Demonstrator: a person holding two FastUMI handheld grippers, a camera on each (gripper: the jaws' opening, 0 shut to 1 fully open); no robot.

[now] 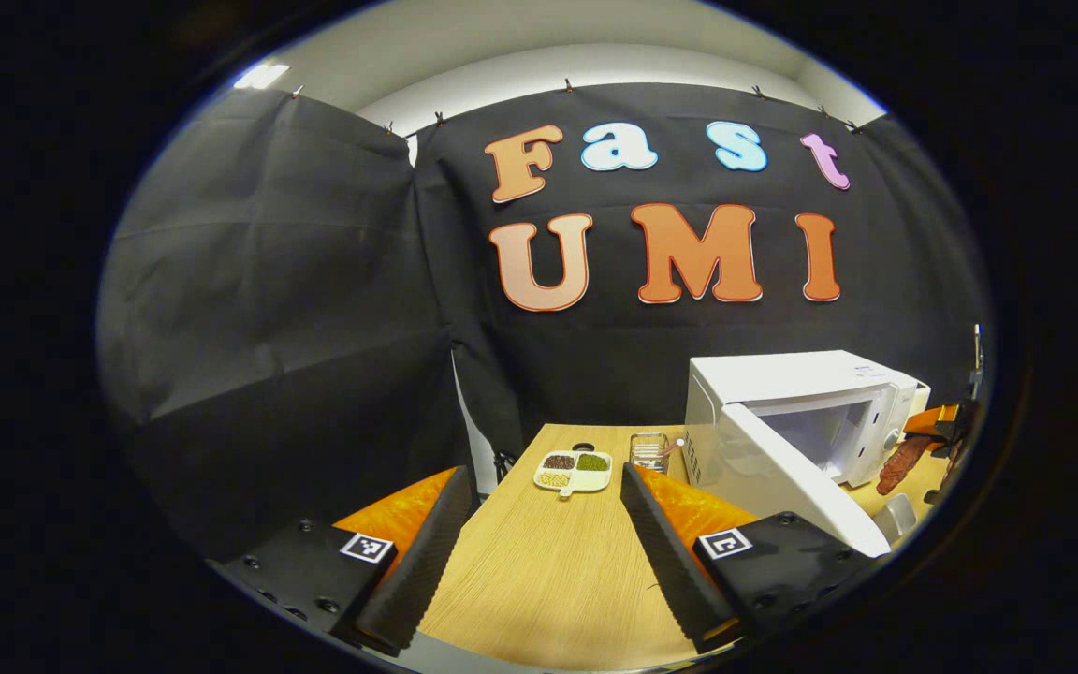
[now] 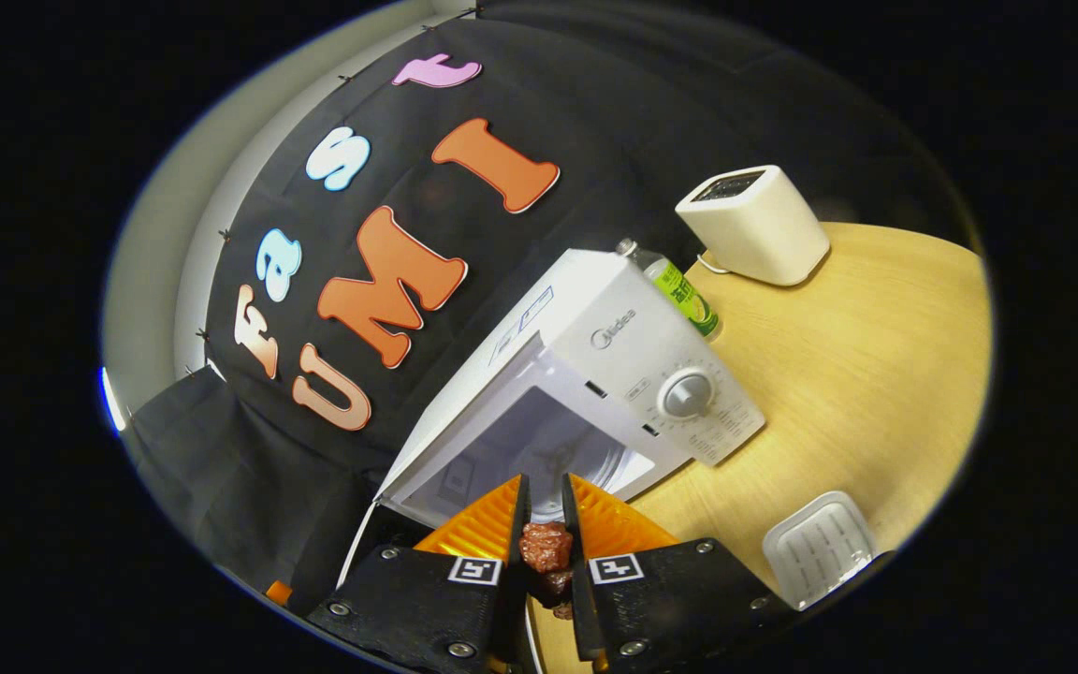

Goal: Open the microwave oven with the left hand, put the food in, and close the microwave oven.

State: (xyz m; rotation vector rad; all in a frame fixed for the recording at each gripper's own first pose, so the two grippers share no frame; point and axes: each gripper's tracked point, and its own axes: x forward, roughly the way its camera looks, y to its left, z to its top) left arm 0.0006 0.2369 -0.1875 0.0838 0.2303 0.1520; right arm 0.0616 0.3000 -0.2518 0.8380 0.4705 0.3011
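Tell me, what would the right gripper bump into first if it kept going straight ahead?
Probably nothing solid at first. The right gripper, shut on the reddish-brown lumpy food, points into the open cavity of the white box-shaped microwave oven. Its back wall likely comes first, though depth is unclear.

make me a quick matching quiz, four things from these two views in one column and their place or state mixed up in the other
Things:
1. microwave door
2. food
3. bottle
4. left tongs

Place or state:
A. gripped between the right tongs
B. open, holding nothing
C. swung open
D. standing behind the microwave

Pairs: 1-C, 2-A, 3-D, 4-B
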